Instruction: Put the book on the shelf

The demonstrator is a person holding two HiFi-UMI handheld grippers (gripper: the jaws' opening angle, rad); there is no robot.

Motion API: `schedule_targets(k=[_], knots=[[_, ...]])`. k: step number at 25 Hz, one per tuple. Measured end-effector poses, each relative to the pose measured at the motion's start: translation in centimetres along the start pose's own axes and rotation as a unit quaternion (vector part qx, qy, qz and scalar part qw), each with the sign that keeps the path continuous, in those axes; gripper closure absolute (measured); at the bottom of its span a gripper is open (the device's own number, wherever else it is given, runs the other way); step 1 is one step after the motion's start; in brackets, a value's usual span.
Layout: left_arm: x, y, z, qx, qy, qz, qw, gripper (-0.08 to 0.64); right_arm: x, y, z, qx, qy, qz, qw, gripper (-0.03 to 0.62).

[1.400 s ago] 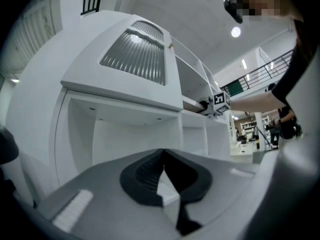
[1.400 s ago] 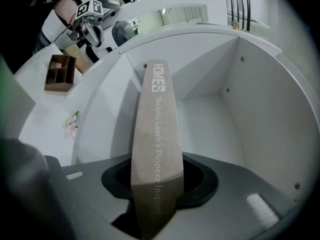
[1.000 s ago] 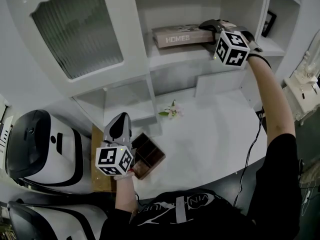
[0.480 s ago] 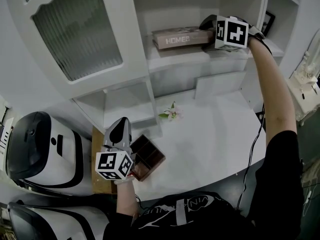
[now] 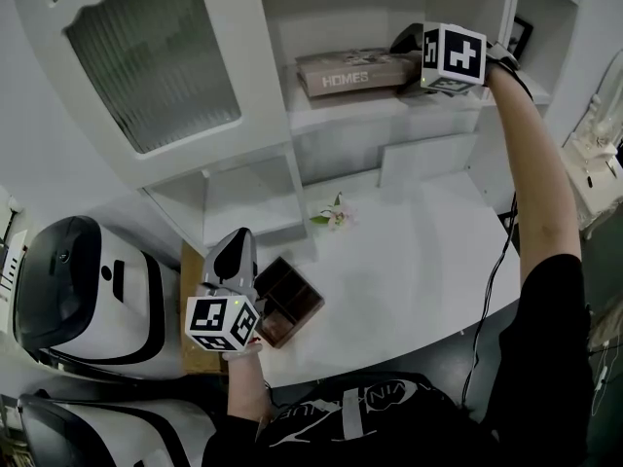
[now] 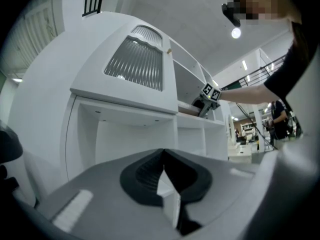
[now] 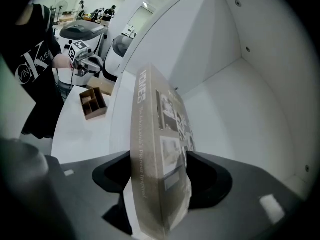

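Matt paper book (image 5: pixel 355 70), smooth painted shelf (image 5: pixel 341 115)

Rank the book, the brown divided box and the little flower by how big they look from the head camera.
1. Book, the longest shape.
2. Brown divided box, close behind. It sits nearer the camera and is partly hidden by the left gripper, so this pair is unsure.
3. Flower, clearly smallest.

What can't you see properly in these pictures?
- Head view: the right tool covers the book's right end; its jaws have just been opening, with the book between them.
- Right gripper view: the book's small spine print is too blurred to read.
- Head view: the left tool hides part of the brown tray.
- Head view: the framed picture is tiny and cut off by a shelf wall.
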State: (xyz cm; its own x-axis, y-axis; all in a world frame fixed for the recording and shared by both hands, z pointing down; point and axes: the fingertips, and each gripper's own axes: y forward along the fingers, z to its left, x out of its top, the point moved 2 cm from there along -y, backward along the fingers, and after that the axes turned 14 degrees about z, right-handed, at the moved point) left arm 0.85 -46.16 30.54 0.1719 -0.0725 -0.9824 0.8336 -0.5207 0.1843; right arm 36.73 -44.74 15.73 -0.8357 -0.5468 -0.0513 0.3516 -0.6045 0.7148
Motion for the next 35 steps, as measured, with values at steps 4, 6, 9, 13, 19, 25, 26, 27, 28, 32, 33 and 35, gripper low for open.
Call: schedule_targets(k=[4, 6, 9, 13, 19, 25, 26, 27, 28, 32, 33, 35], knots=[[0.0, -0.5, -0.4, -0.005, 0.000, 0.001, 1.0000, 0.560, -0.7, -0.4, 0.8, 0.004, 0.003, 0.010, 1.000, 0.249], [0.1, -0.7, -0.6, -0.007, 0.000, -0.003, 1.0000, 0.560, -1.0, -0.6, 1.2, 0.004, 0.002, 0.015, 1.000, 0.241], [-0.2, -1.3, -1.0, -0.005, -0.002, -0.007, 1.0000, 0.560, -1.2, -1.1, 1.9, 0.008, 0.016, 0.005, 1.000, 0.255], [-0.9, -2.0, -1.6, -0.003, -0.006, -0.009, 0.9999, 0.560, -1.5, -2.5, 2.1, -0.013, 0.065, -0.034, 0.997, 0.356], [-0.9, -2.6, -3.1, -0.017, 0.000, -0.008, 0.9998, 0.560, -1.9, -4.1, 3.1, -0.035, 0.155, -0.102, 0.982, 0.522], [-0.7, -2.3, -4.7, -0.047, 0.008, -0.005, 0.9989, 0.560, -2.3, -5.7, 6.2, -0.037, 0.210, -0.140, 0.967, 0.586], [-0.7, -2.1, -5.0, -0.054, 0.012, -0.003, 0.9984, 0.560, -2.5, -5.9, 6.7, -0.044, 0.222, -0.144, 0.963, 0.586], [-0.7, -1.9, -5.3, -0.060, 0.015, -0.002, 0.9981, 0.560, -2.7, -6.1, 7.2, -0.051, 0.237, -0.149, 0.959, 0.586], [-0.7, -1.8, -5.5, -0.065, 0.016, -0.001, 0.9977, 0.560, -2.9, -6.3, 7.7, -0.057, 0.256, -0.153, 0.953, 0.586], [-1.1, -1.8, -6.2, -0.079, 0.018, 0.002, 0.9967, 0.560, -3.6, -6.9, 10.2, -0.071, 0.335, -0.176, 0.923, 0.586], [-1.2, -1.8, -6.3, -0.082, 0.018, 0.003, 0.9965, 0.560, -3.9, -7.2, 11.0, -0.077, 0.348, -0.180, 0.917, 0.587], [-1.5, -2.0, -6.7, -0.087, 0.019, 0.006, 0.9960, 0.560, -4.4, -7.8, 12.5, -0.088, 0.373, -0.187, 0.904, 0.586]])
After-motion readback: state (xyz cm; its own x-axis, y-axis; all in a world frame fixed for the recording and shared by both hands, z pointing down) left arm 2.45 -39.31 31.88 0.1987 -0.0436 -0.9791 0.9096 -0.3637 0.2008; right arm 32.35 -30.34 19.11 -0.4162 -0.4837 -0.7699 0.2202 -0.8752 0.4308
